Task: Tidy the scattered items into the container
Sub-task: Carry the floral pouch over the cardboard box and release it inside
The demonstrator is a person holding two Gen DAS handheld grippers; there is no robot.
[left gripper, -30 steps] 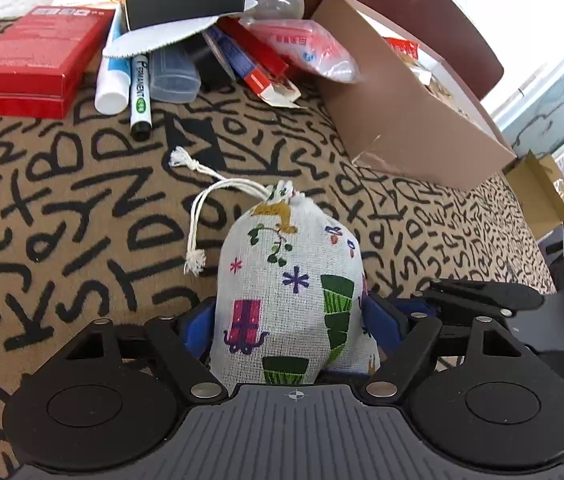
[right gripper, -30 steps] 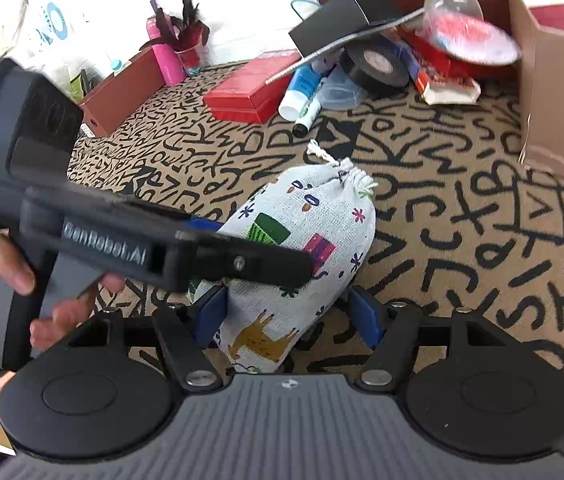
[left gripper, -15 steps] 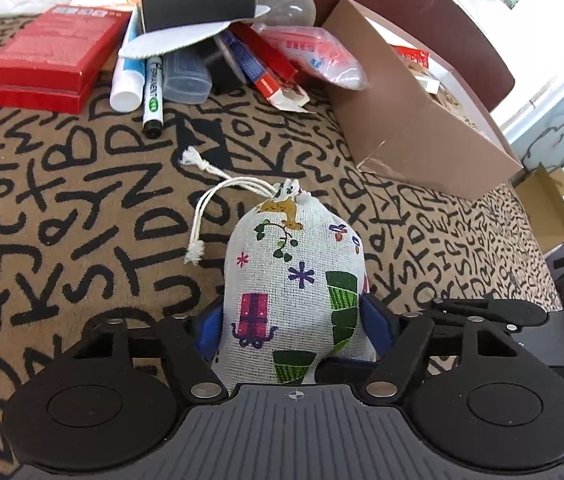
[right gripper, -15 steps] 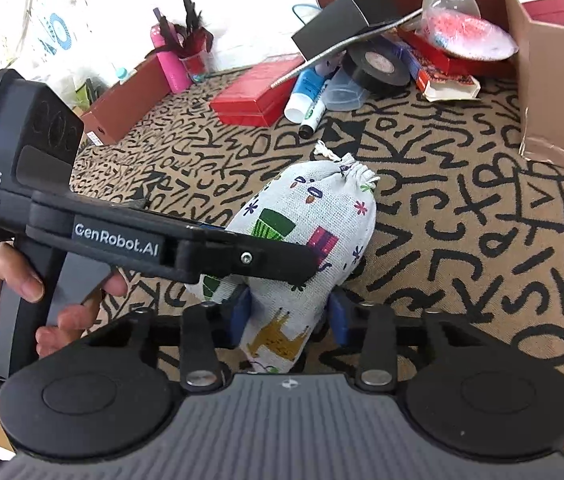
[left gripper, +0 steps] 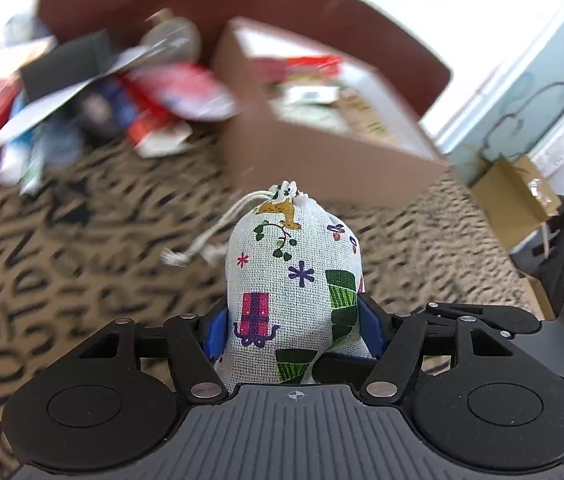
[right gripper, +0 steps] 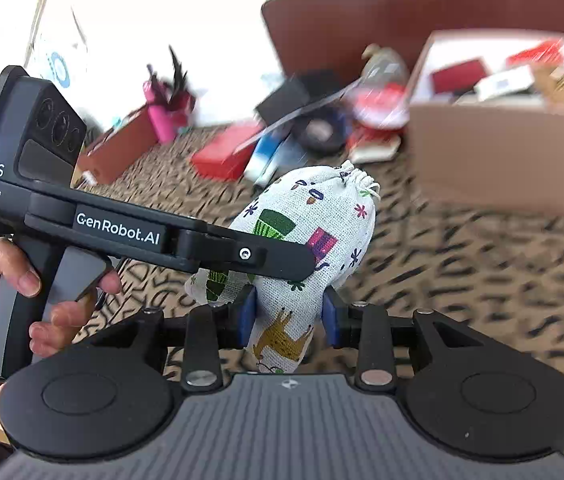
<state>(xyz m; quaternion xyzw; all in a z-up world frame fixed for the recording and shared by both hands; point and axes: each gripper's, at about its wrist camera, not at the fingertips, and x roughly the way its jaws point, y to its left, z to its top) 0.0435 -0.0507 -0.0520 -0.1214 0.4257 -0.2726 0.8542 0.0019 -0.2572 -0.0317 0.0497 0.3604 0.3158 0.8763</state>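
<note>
The printed drawstring pouch [left gripper: 293, 280] is grasped by both claws: the left claw [left gripper: 293, 330], its jaws closing on the cloth, and the right claw [right gripper: 289, 318], clenched. It is held above the patterned desk [left gripper: 62, 264], near the cardboard box [left gripper: 321, 160] by the far edge. Both grips should be kept even until it is over the opening.

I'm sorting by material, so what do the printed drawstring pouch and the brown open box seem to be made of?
Printed white drawstring pouch: looks like coarse woven cotton or linen, matte; the grid of threads and the twisted cord show clearly.
Brown open-topped box: probably plain cardboard, matte; flat thin walls with sharp folded edges, though blurred.
</note>
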